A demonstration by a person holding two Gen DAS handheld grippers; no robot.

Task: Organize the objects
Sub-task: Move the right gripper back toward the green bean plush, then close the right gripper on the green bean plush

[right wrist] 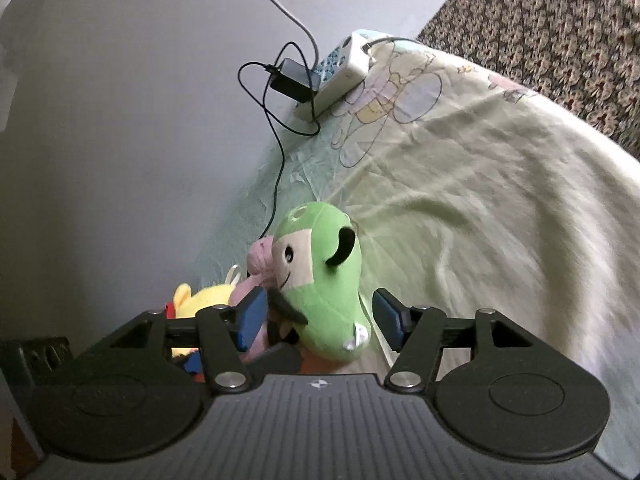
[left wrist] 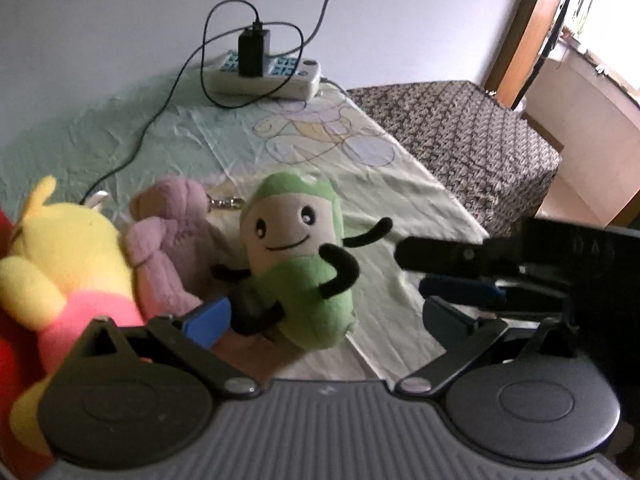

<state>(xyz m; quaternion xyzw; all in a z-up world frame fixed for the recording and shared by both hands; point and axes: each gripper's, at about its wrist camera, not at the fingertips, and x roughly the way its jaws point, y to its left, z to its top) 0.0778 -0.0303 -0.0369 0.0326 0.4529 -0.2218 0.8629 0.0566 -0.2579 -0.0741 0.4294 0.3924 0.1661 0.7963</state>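
A green and cream plush toy [left wrist: 300, 264] with a smiling face and black arms stands on the pale green bedsheet [left wrist: 400, 208]. My left gripper [left wrist: 328, 316] is open, its blue pads wide apart on either side of the toy's base. From the right comes my right gripper [left wrist: 452, 276], seen side-on. In the right wrist view the same green plush toy [right wrist: 324, 292] sits between the pads of my right gripper [right wrist: 320, 318], which is open, with a gap on the right side. A mauve plush [left wrist: 168, 248] and a yellow and pink plush [left wrist: 60, 260] lie to the left.
A white power strip [left wrist: 264, 72] with a black charger and looping cables lies at the far end of the bed against the wall. A brown patterned blanket [left wrist: 460, 132] covers the bed's right part. A metal key clasp [left wrist: 226, 203] lies by the mauve plush.
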